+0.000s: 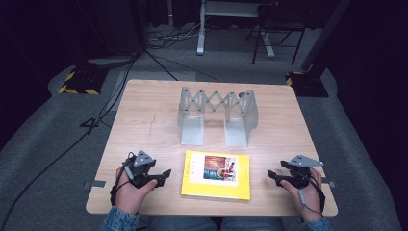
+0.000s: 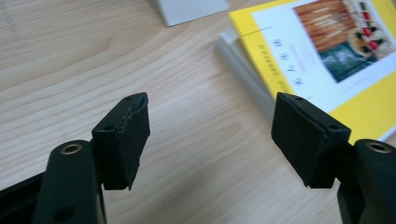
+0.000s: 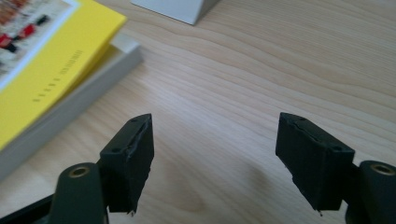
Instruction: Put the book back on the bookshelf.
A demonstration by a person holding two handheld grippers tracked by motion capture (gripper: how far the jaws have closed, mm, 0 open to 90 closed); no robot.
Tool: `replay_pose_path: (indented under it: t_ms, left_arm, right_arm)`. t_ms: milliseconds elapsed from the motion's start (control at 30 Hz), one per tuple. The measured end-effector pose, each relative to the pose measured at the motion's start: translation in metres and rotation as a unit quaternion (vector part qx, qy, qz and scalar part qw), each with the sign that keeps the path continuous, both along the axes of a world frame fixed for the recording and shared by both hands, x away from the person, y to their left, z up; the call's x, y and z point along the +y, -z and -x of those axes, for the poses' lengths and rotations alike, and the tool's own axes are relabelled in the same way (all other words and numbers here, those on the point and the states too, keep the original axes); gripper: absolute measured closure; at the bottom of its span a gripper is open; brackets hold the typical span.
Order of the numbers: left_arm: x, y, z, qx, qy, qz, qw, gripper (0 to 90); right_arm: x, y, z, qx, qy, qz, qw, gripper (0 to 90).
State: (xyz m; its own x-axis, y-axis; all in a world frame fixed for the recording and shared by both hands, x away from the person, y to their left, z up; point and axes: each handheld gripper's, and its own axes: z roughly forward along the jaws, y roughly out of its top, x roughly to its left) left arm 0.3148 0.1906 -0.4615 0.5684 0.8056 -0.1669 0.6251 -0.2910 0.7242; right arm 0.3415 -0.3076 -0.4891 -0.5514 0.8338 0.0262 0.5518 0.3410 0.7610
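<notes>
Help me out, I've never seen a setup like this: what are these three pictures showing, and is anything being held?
A person sits at a wooden table with hand-held tongs in each hand: left tongs, right tongs. The high view looks down from above. Each of the other two comes from a camera riding on one pair of tongs, looking along its black jaws. On the table lie a yellow book and, behind it, a grey metal folding rack. Both tongs are open, beside the book, holding nothing.
</notes>
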Motion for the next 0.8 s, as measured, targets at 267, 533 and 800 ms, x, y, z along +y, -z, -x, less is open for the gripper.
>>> replay_pose_path:
  t_ms: [267, 533, 800]
  left_arm:
    - [-0.022, 0.004, -0.002, 0.009, 0.032, 0.007, 0.9994, 28.7]
    - [-0.035, 0.015, -0.004, 0.019, 0.043, 0.013, 0.9988, 29.6]
    - [-0.04, 0.025, -0.007, 0.032, 0.035, 0.009, 0.9988, 29.8]
  right_arm:
    - [0.021, -0.012, 0.018, 0.017, -0.044, -0.013, 0.9988, 26.6]
    - [0.036, -0.015, 0.029, 0.02, -0.077, -0.009, 0.9968, 23.3]
    - [0.053, -0.008, 0.037, 0.033, -0.116, -0.008, 0.9926, 18.0]
